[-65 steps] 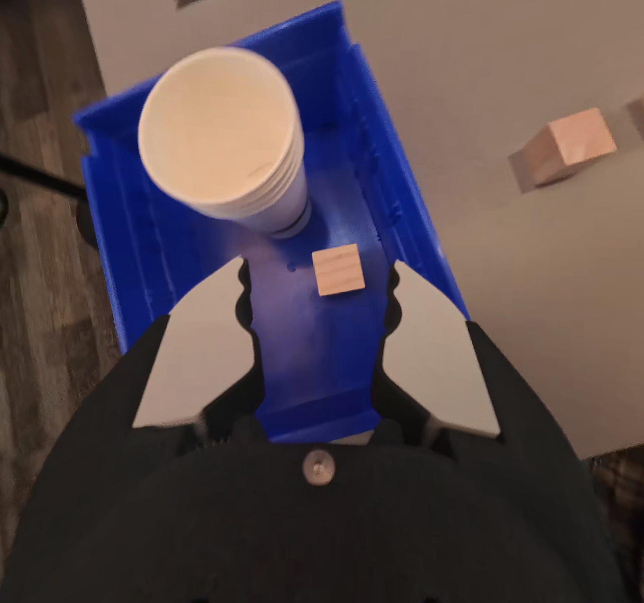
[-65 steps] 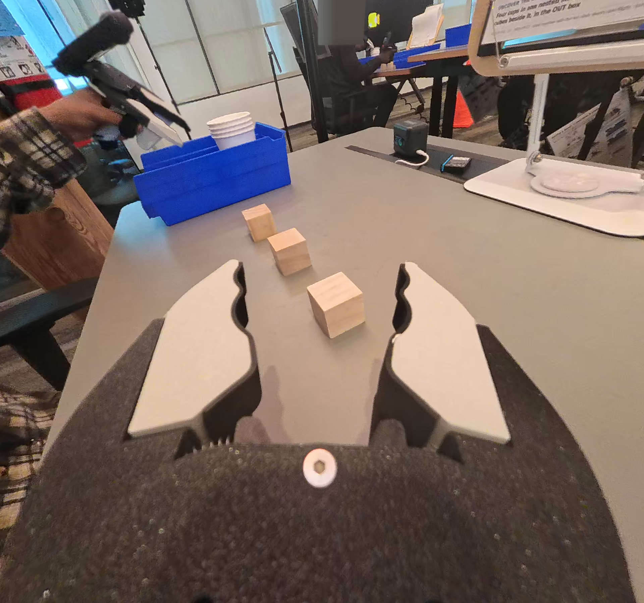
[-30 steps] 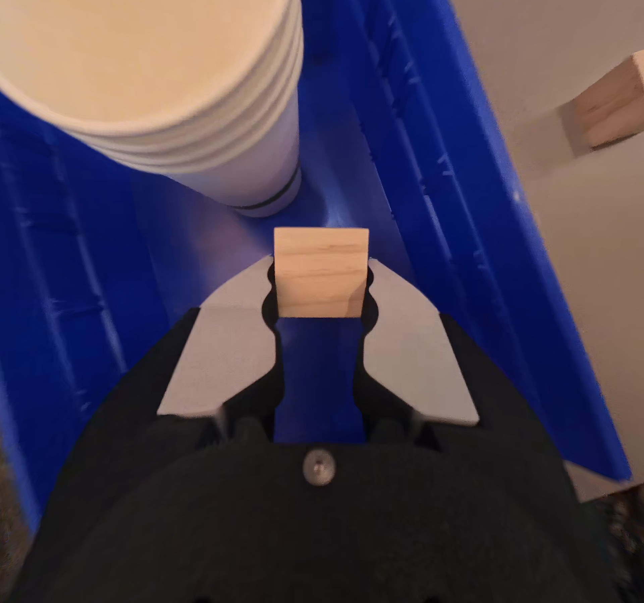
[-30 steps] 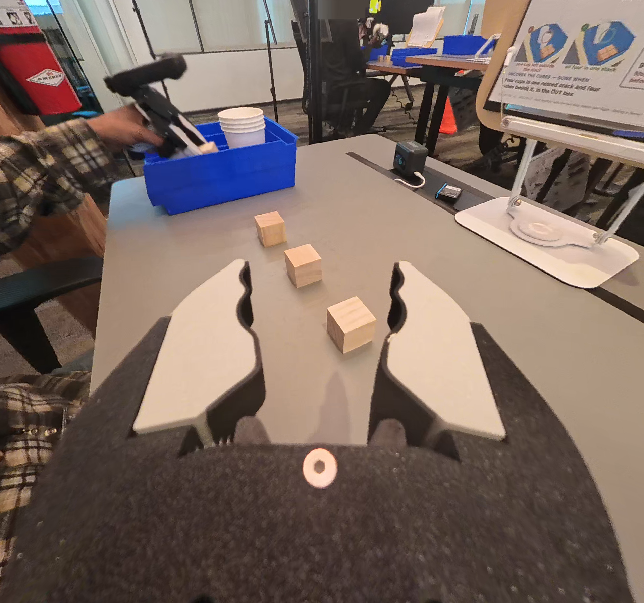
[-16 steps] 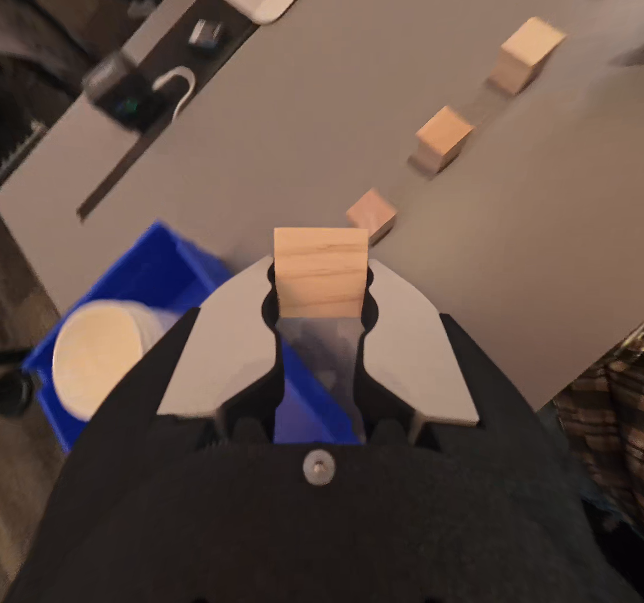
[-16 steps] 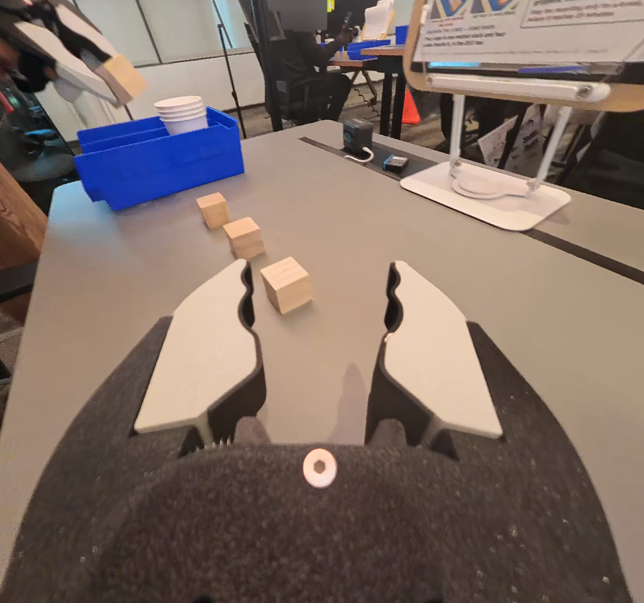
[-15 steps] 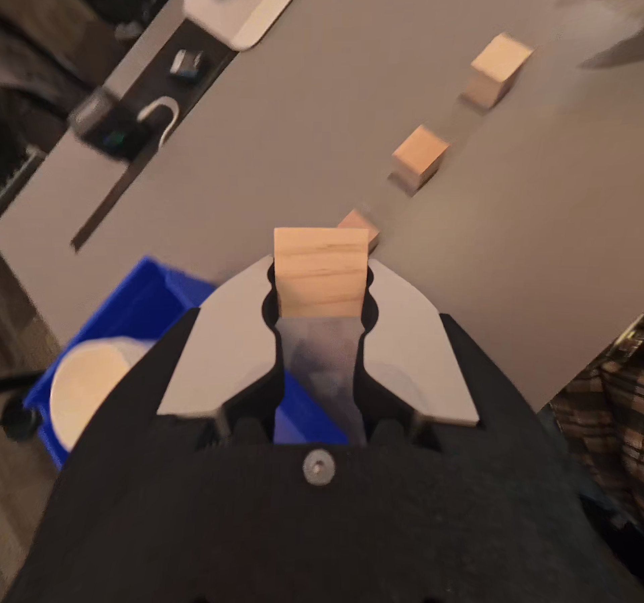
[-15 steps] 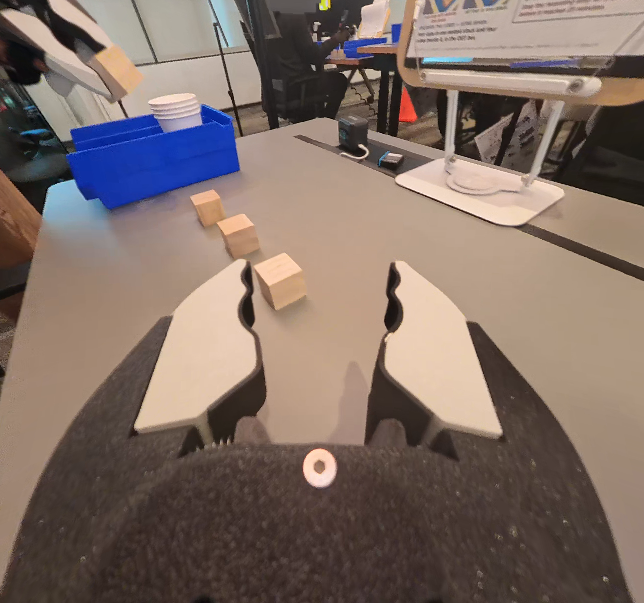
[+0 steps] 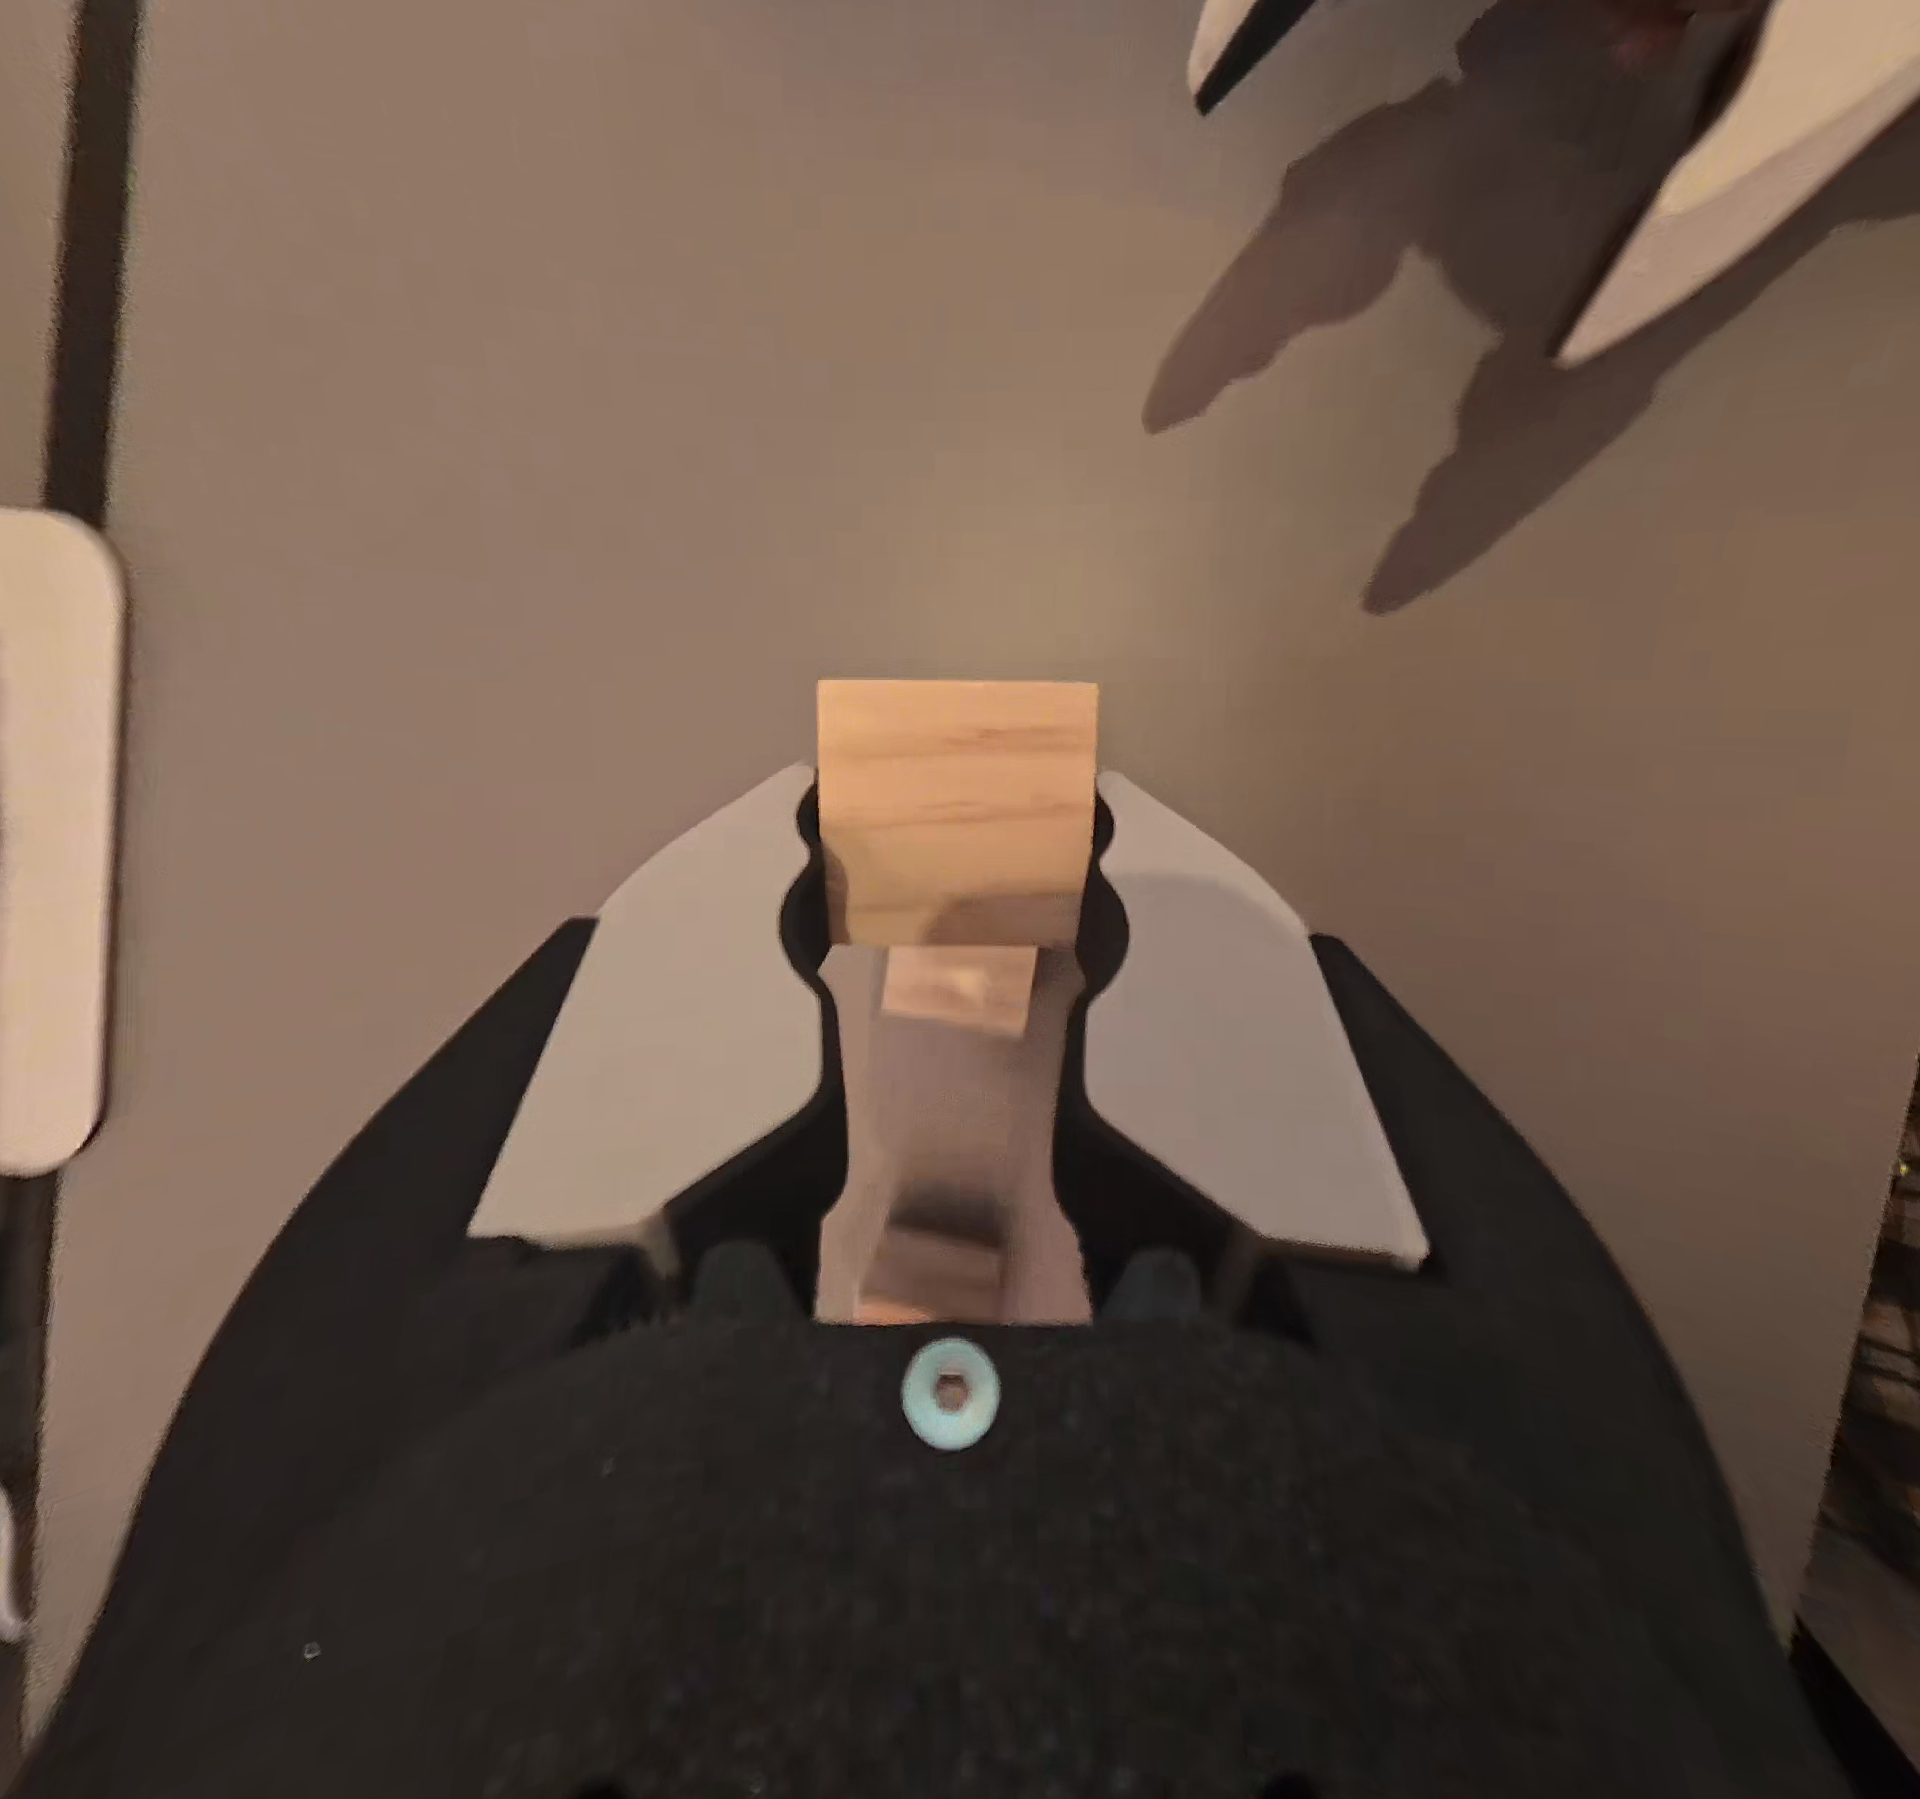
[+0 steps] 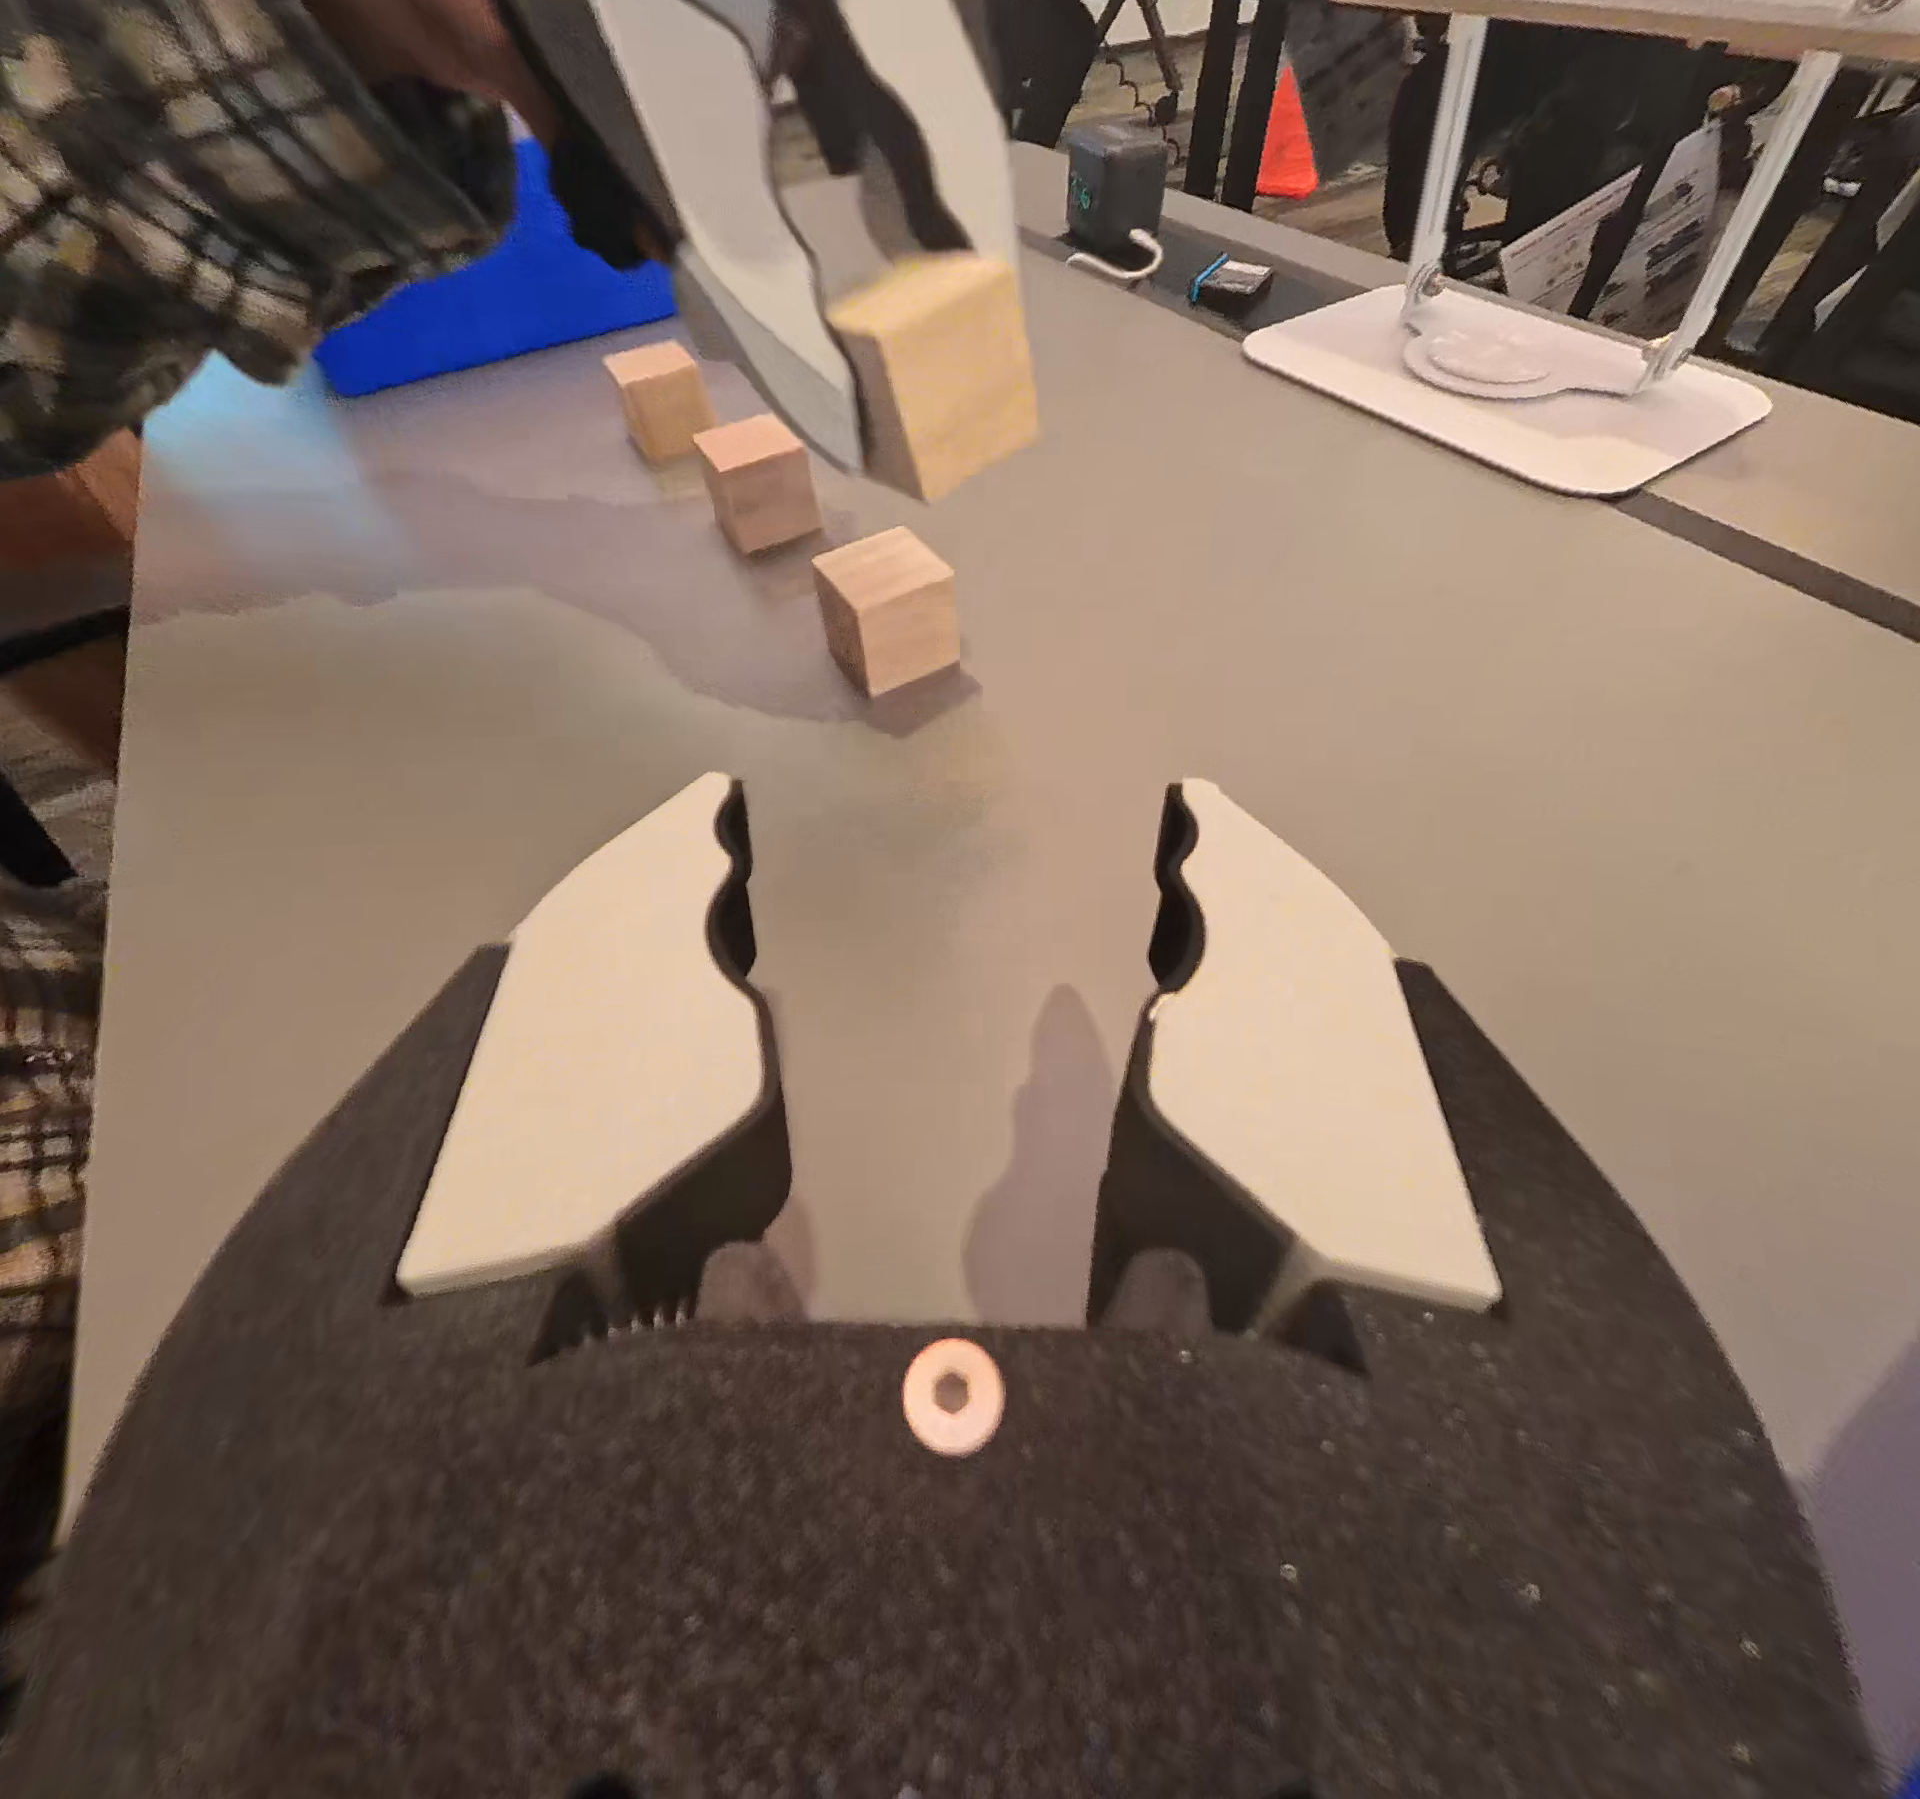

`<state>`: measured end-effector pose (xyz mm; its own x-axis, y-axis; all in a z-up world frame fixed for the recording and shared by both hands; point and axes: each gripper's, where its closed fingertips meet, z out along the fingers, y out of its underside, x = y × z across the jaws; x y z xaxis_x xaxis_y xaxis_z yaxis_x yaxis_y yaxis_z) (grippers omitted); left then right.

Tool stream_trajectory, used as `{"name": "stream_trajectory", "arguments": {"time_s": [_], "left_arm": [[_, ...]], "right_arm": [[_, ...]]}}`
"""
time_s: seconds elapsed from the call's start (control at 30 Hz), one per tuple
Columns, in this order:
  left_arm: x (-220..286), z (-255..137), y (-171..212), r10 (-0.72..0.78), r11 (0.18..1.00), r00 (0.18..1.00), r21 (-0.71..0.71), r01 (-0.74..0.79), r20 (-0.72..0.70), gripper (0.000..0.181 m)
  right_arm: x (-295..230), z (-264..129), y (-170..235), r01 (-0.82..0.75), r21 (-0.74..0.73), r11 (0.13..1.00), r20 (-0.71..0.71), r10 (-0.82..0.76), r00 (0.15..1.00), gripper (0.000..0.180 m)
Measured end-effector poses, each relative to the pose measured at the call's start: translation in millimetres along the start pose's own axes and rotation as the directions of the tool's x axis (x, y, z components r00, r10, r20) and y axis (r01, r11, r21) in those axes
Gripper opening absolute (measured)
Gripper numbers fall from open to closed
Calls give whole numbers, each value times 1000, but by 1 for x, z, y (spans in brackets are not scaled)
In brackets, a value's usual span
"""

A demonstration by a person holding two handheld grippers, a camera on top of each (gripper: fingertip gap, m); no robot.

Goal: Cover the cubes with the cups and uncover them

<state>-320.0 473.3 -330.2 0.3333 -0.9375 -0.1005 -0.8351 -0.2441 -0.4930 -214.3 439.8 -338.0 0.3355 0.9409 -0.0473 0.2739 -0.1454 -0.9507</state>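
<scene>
**Operator:** Hand-held gripper status, left unit?

**Technician:** Left hand-held gripper is clenched on a wooden cube, both fingers pressed against its side faces. One second ago this unit was down inside the blue bin beside the cup stack, closing on that cube. It has since lifted clear and travelled out over the grey surface. The cube now hangs above the surface, not touching it, toward the near end of the row.

**Operator:** And the right unit?

**Technician:** Right hand-held gripper is released, its fingers spread wide with nothing between them. It hovers low over the surface just short of the nearest cube and has stayed empty throughout.

**Operator:** Where are the remaining cubes?

**Technician:** Three cubes sit in a line on the surface, running from near the bin toward the right unit: far cube, middle cube, near cube. They stand apart, none touching. The cups are hidden from both views at present.

**Operator:** Meaning for the task?

**Technician:** Judgement only: the carried cube looks like the fourth of the set, and would extend the row at its near end. No cube is covered yet, so covering has not begun. Setting down needs a gap from the near cube wide enough for a cup rim; crowding could make a cup catch on its neighbour.
</scene>
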Motion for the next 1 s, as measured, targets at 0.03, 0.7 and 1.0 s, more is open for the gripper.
{"name": "stream_trajectory", "arguments": {"time_s": [0.03,0.7,1.0], "left_arm": [[3,13,-4,7,1000,1000,-7,-7,-21,44],[21,110,-17,44,989,979,-127,-71,-198,44],[19,118,-17,49,989,981,-127,-75,-190,44]], "right_arm": [[-2,-3,2,4,-8,1000,1,-4,1000,74],[0,-21,13,-49,3,999,7,49,999,74],[1,-23,11,-56,14,998,10,56,998,74]]}}
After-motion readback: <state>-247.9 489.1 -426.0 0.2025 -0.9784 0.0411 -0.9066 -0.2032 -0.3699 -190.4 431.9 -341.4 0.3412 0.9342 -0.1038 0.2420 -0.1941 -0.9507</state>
